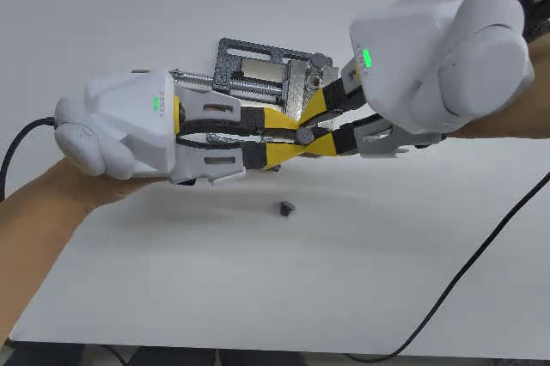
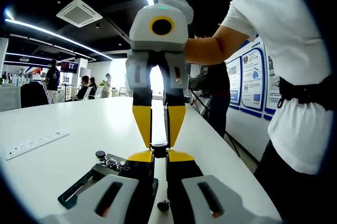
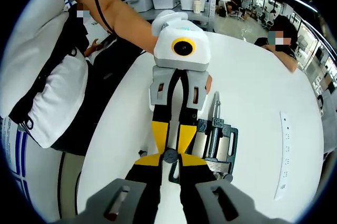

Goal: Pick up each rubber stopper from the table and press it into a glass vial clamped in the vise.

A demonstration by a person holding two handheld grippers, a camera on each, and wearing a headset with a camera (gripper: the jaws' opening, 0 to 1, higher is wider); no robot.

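We hold the two pairs of tongs tip to tip above the white surface (image 1: 361, 280). The left tongs (image 1: 297, 134) reach in from the left and the right tongs (image 1: 308, 132) slant down from the upper right. Both pairs are drawn narrow, each set of jaws tapering to a point, and they meet on one small dark rubber stopper (image 2: 159, 146). Our left tongs (image 2: 159, 156) touch it from below in the left gripper view, and the right tongs (image 2: 159, 141) come at it from above. In the right gripper view the stopper (image 3: 169, 155) shows round, between our right tongs (image 3: 169, 163) and the left tongs (image 3: 169, 148). It is off the surface, just in front of the vise (image 1: 258, 70).

The vise (image 3: 218, 145) stands on the surface with its screw towards the left tongs' side. At its jaw we see a row of small round-topped things (image 2: 111, 162), vials as far as we can tell. A second stopper (image 1: 286, 208) lies loose on the surface, near and below the joined tips. A black cable (image 1: 481, 263) trails across the right side.
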